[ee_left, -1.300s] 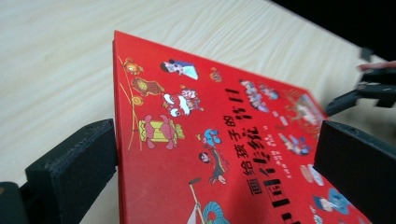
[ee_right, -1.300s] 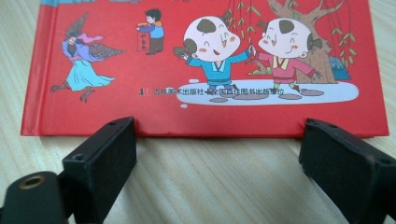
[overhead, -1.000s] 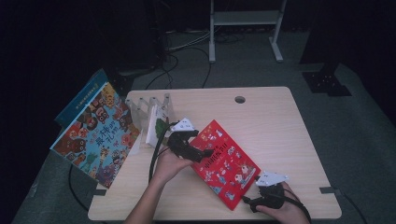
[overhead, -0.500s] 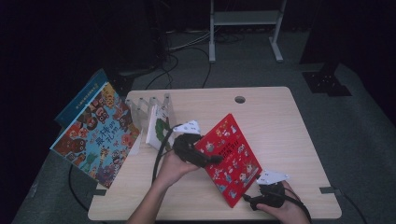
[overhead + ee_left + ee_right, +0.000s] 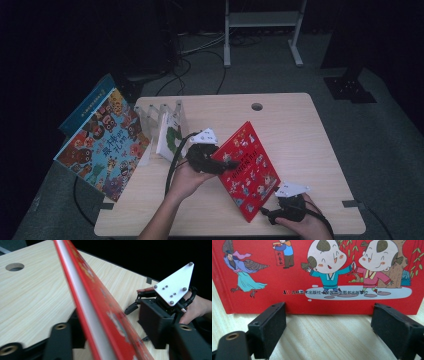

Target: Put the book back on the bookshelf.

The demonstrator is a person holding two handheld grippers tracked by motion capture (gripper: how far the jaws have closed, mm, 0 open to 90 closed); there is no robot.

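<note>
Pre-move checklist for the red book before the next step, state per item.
1. Left gripper shut on the red book: ok; the left gripper view shows the book's edge running between its two black jaws.
2. Book tilted up off the table on its left side: ok in the high view.
3. Right gripper open: ok; in the right gripper view its jaws stand wide apart, short of the book's lower edge.
4. Right gripper holding anything: no, ok.
5. Free slot in the clear rack beside the white book: cannot tell.
6. Big picture book leaning at the table's left edge, apart from the red book: ok.
</note>
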